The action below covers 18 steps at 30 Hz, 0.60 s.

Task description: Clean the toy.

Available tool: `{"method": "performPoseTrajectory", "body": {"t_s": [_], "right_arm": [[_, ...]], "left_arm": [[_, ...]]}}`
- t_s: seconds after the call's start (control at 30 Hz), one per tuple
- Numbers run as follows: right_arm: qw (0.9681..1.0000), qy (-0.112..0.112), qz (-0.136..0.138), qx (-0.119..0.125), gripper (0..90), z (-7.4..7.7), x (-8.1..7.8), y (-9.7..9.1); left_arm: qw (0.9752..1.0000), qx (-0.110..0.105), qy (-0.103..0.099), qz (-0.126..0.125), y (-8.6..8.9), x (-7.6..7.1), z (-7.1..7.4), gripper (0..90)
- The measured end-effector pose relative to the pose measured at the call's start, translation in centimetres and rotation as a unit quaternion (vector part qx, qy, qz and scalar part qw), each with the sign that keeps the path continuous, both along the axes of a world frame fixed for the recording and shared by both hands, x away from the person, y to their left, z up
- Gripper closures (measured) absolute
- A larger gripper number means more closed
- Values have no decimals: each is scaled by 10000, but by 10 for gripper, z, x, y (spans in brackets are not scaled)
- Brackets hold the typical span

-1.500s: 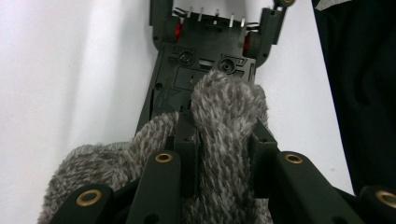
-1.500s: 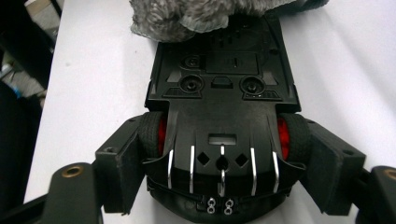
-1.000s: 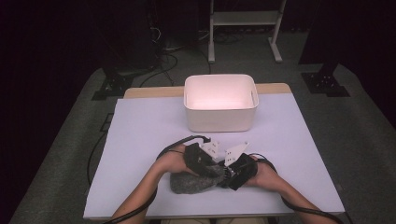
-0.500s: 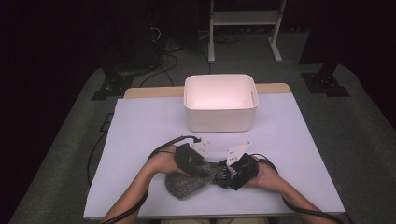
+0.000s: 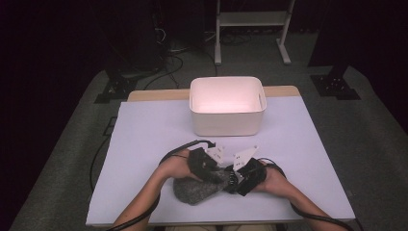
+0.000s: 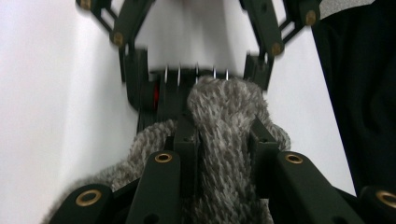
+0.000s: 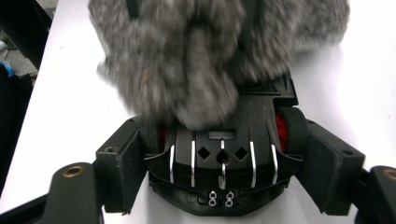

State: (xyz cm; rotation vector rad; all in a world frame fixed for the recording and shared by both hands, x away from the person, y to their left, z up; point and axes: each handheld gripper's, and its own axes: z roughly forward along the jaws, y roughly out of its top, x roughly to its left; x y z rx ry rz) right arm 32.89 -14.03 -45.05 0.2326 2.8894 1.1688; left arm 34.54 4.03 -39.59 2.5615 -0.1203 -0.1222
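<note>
Since a second ago, both my hands and the grey woolly piece (image 5: 199,188) have shifted a little on the near part of the desk (image 5: 144,144), the bundle drawn back toward me and then out again. It lies at the near edge, between my grippers, well short of the white bin (image 5: 226,106). My left gripper (image 6: 224,135) has its jaws nearly closed, pinching a fold of the wool. My right gripper (image 7: 224,158) has its jaws spread wide; the left gripper's head sits between them with wool bunched over it, and I cannot tell whether they press on anything. I judge I am folding or bundling the piece. Next I need the right jaws to take a firm hold of a free edge.
</note>
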Motion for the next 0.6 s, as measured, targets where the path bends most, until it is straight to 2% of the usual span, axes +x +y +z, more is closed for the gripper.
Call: {"method": "performPoseTrajectory", "body": {"t_s": [0.07, 0.2, 0.27, 0.37, 0.6], "right_arm": [[10000, 31, -7, 39, 237, -2, 0, 0], [9999, 112, -28, 85, 237, -2, 0, -1], [10000, -19, 0, 53, 237, -3, 0, -1], [10000, -40, -1, 27, 237, -3, -1, -1], [9999, -90, 90, 42, 238, -2, 2, -1]], "left_arm": [[9999, -92, -54, -44, -7, 1, 0, 709], [9998, -151, -17, -92, -12, 2, -3, 706], [9999, -123, 3, -79, -7, 0, -3, 710], [10000, -30, -67, -55, 5, -1, -1, 711], [9994, 101, -56, 319, 53, -4, -2, 711]]}}
